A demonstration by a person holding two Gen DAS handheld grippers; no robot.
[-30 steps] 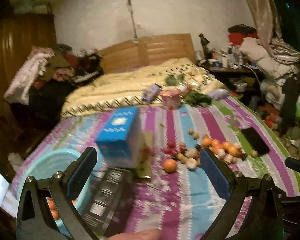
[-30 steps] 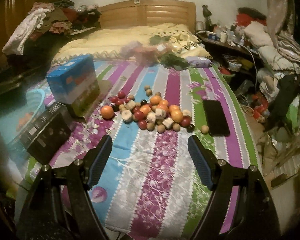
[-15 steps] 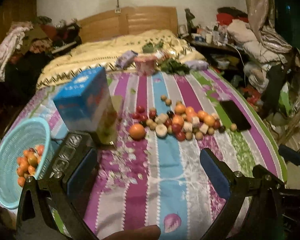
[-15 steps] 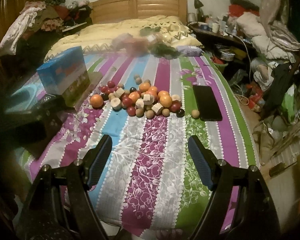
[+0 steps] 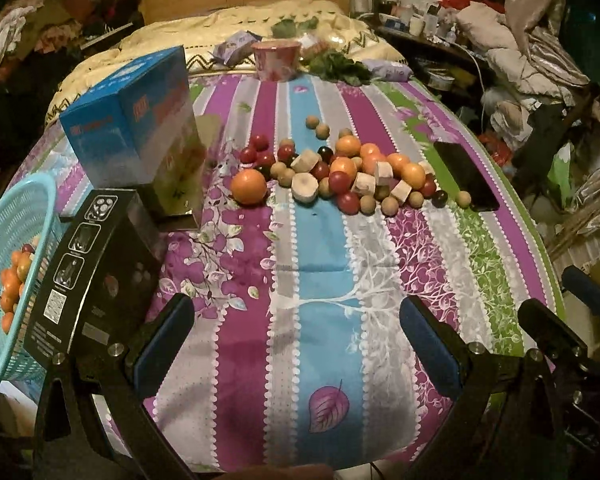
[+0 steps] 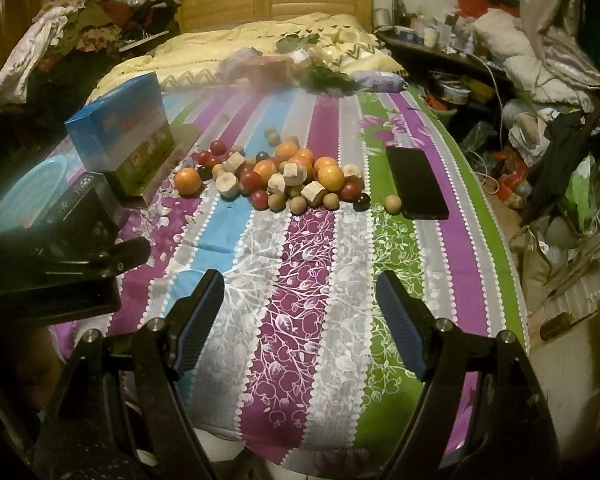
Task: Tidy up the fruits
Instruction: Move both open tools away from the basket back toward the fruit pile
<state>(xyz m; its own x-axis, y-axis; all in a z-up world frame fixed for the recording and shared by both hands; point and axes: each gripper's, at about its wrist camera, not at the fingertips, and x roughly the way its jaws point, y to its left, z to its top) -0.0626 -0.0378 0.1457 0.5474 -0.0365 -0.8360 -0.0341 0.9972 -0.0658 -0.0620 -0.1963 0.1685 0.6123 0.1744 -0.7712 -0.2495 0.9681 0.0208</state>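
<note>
Closest to us, our left gripper (image 5: 296, 344) hangs over the striped bedspread (image 5: 324, 280) with its jaws spread wide and nothing between them. Our right gripper (image 6: 300, 320) is the same: released, empty, well short of any fruit.

Just beyond the left gripper, at the bed's left edge, sits the turquoise basket (image 5: 4, 240). It already holds a small heap of orange and red fruits (image 5: 14, 276), so we judge some sorting is done. A black box (image 5: 88, 276) leans beside the basket, and a blue carton (image 5: 136, 120) stands just behind that.

Farther out, in the middle of the bed, lies the main pile (image 6: 284, 180): oranges, dark red round fruits, small tan balls and pale cut chunks, all touching or just beside one another. One large orange (image 5: 249, 187) sits at the pile's left edge, nearest the carton. A black phone (image 6: 416, 182) lies just right of the pile.

By our reckoning most of the work remains, since the pile far outnumbers what is in the basket.

Beyond that, a pink tub (image 5: 276, 60) and leafy greens (image 5: 340, 68) rest near the cream quilt.
</note>
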